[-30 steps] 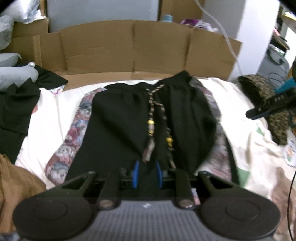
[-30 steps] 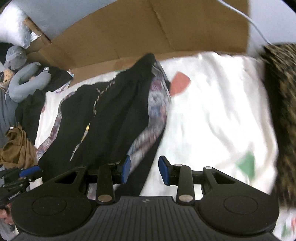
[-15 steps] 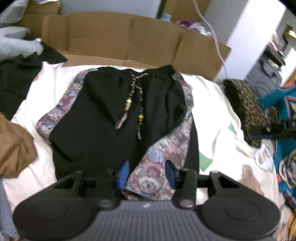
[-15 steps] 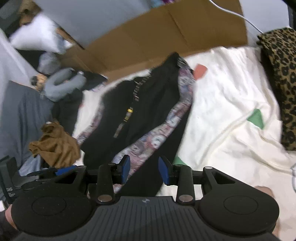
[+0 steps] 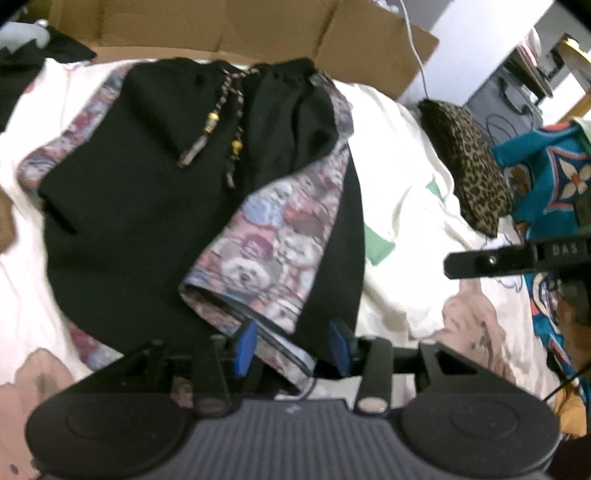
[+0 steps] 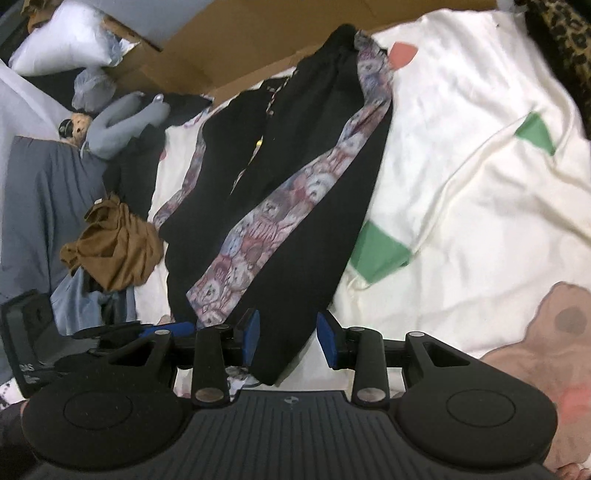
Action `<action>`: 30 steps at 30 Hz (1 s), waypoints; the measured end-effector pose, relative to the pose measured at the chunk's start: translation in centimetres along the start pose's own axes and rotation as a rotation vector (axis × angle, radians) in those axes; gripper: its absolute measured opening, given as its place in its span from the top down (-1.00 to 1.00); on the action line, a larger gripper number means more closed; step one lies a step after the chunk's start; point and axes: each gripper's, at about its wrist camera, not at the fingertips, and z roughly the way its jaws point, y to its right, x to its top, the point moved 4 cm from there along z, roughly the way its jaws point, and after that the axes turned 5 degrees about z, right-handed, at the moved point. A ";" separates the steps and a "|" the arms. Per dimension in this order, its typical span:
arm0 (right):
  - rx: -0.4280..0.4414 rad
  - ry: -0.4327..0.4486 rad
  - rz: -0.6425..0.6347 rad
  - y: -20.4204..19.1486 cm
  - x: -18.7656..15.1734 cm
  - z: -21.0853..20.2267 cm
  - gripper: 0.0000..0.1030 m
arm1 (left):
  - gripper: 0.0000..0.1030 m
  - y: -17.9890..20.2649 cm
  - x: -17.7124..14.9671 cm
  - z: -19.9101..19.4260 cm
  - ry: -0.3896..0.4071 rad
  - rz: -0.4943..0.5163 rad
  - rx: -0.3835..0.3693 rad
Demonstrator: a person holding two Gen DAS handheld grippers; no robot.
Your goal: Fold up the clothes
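Note:
Black shorts (image 5: 140,206) with dog-print side panels (image 5: 269,236) and a beaded drawstring (image 5: 212,122) lie flat on a white bedsheet (image 5: 402,192). My left gripper (image 5: 293,347) is open, its blue pads on either side of the hem of the right leg. My right gripper (image 6: 289,338) is open, just above the black hem corner of the same shorts (image 6: 306,229). The right gripper's side also shows at the right of the left wrist view (image 5: 517,254), and the left gripper shows at the lower left of the right wrist view (image 6: 162,329).
Cardboard walls (image 5: 221,26) stand behind the bed. A leopard-print cushion (image 5: 469,162) lies at the right. A brown garment (image 6: 110,247), a grey plush toy (image 6: 122,125), dark clothes and a white pillow (image 6: 62,44) lie at the left. A teal shirt (image 5: 546,177) is at the far right.
Both grippers have pulled back toward the near hem of the shorts. The left gripper's pads have spread wider. The right leg now lies folded, with the print panel on top.

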 end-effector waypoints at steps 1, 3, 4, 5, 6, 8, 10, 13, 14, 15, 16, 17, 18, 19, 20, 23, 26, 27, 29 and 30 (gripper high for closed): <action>0.004 -0.005 0.003 -0.1 -0.1 0.2 0.17 | 0.12 0.1 -0.1 0.3 0.001 0.000 -0.003; 0.007 -0.012 0.007 -0.2 -0.3 0.4 0.12 | 0.12 0.1 -0.3 0.8 0.003 -0.001 -0.007; 0.007 -0.015 0.006 -0.3 -0.4 0.6 0.12 | 0.12 0.3 -0.3 1.1 0.014 0.012 -0.013; 0.007 -0.019 0.006 -0.3 -0.5 0.7 0.12 | 0.12 0.5 -0.3 1.3 0.025 0.025 -0.019; 0.006 -0.022 0.007 -0.3 -0.5 0.7 0.12 | 0.12 0.8 -0.3 1.7 0.032 0.043 -0.031; 0.008 -0.028 0.011 -0.2 -0.6 0.9 0.12 | 0.12 1.0 -0.3 2.4 0.025 0.059 -0.030; 0.014 -0.034 0.027 -0.1 -0.7 1.1 0.12 | 0.19 1.0 -0.3 2.7 0.034 0.043 -0.051; 0.031 -0.050 0.076 0.5 -0.8 1.6 0.12 | 0.28 1.7 -0.3 2.6 0.068 0.063 -0.099; 0.038 -0.058 0.094 0.7 -0.8 1.8 0.12 | 0.30 2.0 -0.3 2.7 0.074 0.084 -0.106; 0.044 -0.067 0.113 0.8 -0.9 2.0 0.12 | 0.38 2.2 -0.4 2.9 0.070 0.103 -0.097; 0.051 -0.075 0.131 1.0 -1.0 2.3 0.12 | 0.54 2.4 -0.5 3.1 0.067 0.121 -0.088; 0.058 -0.082 0.148 1.1 -1.1 2.5 0.12 | 0.64 2.4 -0.5 3.5 0.060 0.127 -0.083; 0.064 -0.088 0.163 1.2 -1.1 2.6 0.12 | 0.87 2.4 -0.5 3.7 0.056 0.125 -0.083; 0.073 -0.093 0.180 1.2 -1.2 2.8 0.12 | 0.88 2.3 -0.5 3.6 0.061 0.122 -0.086; 0.083 -0.096 0.198 1.3 -1.2 2.9 0.12 | 0.88 2.2 -0.4 3.6 0.067 0.118 -0.088; 0.119 -0.107 0.256 1.7 -1.2 3.1 0.12 | 0.90 3.1 -0.2 2.6 0.107 0.170 -0.103; 0.163 -0.121 0.315 1.8 -1.1 3.4 0.12 | 0.91 4.9 0.1 1.8 0.137 0.247 -0.138; 0.176 -0.126 0.331 1.9 -1.1 3.4 0.12 | 0.91 5.5 0.2 1.6 0.146 0.271 -0.150; 0.197 -0.135 0.357 1.9 -1.1 3.6 0.12 | 0.91 6.9 0.3 1.2 0.166 0.321 -0.176; 0.206 -0.139 0.370 2.0 -1.1 3.6 0.12 | 0.91 7.4 0.3 1.0 0.172 0.334 -0.187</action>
